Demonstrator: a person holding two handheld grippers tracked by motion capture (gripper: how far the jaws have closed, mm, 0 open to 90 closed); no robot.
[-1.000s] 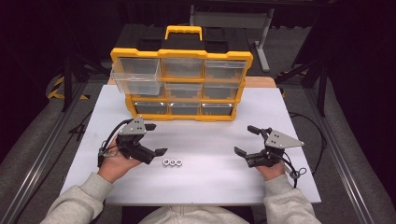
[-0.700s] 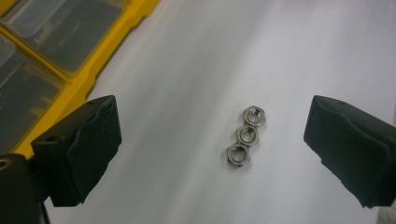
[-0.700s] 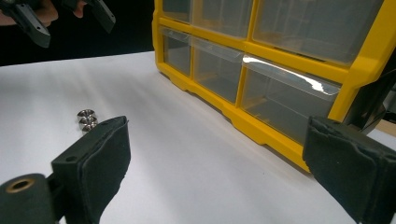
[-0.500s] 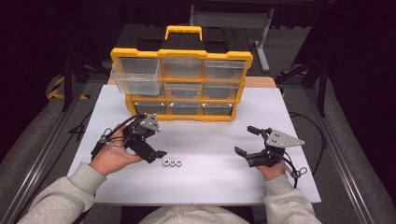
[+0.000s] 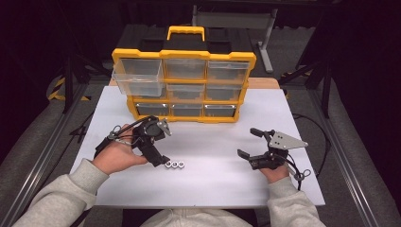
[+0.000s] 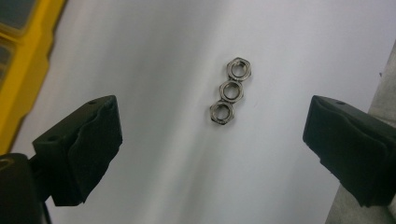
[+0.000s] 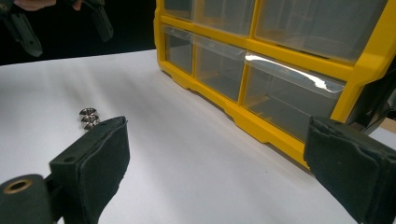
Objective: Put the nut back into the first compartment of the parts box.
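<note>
Three nuts (image 6: 230,91) touching in row, between spread left claw (image 6: 212,144); right claw (image 7: 224,163) apart, third nut likely hidden.

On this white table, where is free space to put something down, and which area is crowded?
The widest bare patch of the white table lies between the three hex nuts and the right gripper. The near edge and the far-right corner beside the yellow drawer organizer are free too. It is crowded where the left gripper is, beside the nuts, and under the pulled-out top-left drawer.
</note>
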